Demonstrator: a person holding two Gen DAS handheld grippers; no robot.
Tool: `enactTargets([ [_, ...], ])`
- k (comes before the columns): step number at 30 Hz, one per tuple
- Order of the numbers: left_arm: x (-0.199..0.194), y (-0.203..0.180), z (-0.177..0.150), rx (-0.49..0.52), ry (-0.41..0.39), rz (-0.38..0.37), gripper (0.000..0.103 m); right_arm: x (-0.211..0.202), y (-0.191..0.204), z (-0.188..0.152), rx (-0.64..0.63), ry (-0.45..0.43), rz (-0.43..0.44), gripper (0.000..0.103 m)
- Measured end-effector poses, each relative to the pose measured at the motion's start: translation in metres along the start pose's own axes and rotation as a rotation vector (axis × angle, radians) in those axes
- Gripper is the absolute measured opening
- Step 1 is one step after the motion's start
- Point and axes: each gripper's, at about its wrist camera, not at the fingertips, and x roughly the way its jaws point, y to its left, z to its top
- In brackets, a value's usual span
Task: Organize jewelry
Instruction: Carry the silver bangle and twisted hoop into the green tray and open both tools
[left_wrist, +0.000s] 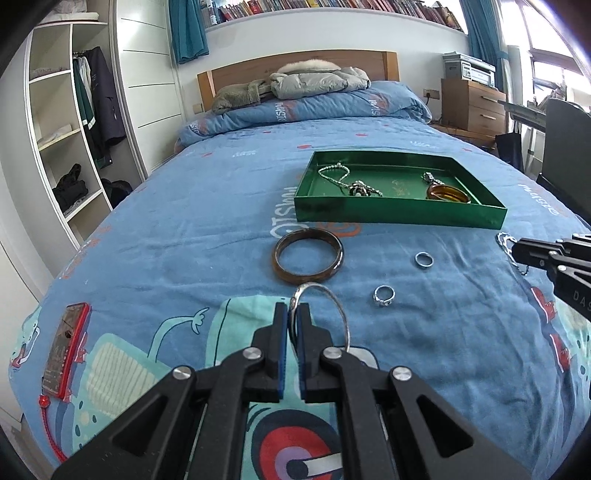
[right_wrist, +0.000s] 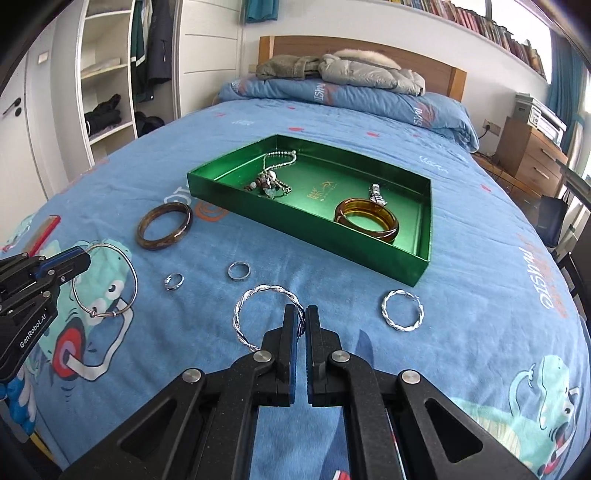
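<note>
**Ana:** Jewelry first, from the left wrist view. The left gripper (left_wrist: 294, 312) has its jaws pressed together on a thin silver bangle (left_wrist: 341, 317), pinched at the rim so the loop hangs to the right of the fingers. Just beyond it on the blue bedspread (left_wrist: 184, 221) lies a dark brown bangle (left_wrist: 308, 255), and to the right of that two small rings, the plain band (left_wrist: 423, 259) farther off and the stone ring (left_wrist: 384, 296) nearer.

**Ben:** And the box?

**Ana:** The green tray (left_wrist: 399, 212) sits past the brown bangle. Inside it: a bead chain (left_wrist: 334, 173) at the left, an amber bangle (left_wrist: 447, 194) at the right corner. A red phone (left_wrist: 65, 354) lies well apart at the left (face up, as far as I can tell). The right gripper (left_wrist: 517, 249) pokes in from the right edge; its jaws cannot be read from here.

**Ben:** Right wrist view, then.

**Ana:** The right gripper (right_wrist: 301, 317) is clamped on a twisted silver bangle (right_wrist: 258, 295), which stands out to the left of its fingers. A second twisted bangle (right_wrist: 402, 309) lies on the bedspread (right_wrist: 461, 350) to the right, near the green tray's (right_wrist: 306, 236) front corner. At the left, the left gripper (right_wrist: 83, 258) holds the thin silver bangle (right_wrist: 105, 280) by its upper rim. Both rings (right_wrist: 239, 270) lie between the two tools, the amber bangle (right_wrist: 367, 223) inside the tray.
</note>
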Motion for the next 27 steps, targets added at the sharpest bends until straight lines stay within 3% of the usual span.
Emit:
enactTargets([
  [9, -0.028, 0.001, 0.02, 0.033, -0.041, 0.013, 0.004, -0.03, -0.01, 0.002, 0.042, -0.062, 0.02, 0.003],
  [16, -0.033, -0.002, 0.057, 0.036, -0.073, -0.039, 0.004, -0.036, -0.024, 0.015, 0.066, -0.099, 0.018, 0.003],
  [27, 0.021, -0.038, 0.135, 0.039, -0.083, -0.159, 0.004, 0.003, -0.055, 0.066, 0.063, -0.112, -0.003, 0.003],
])
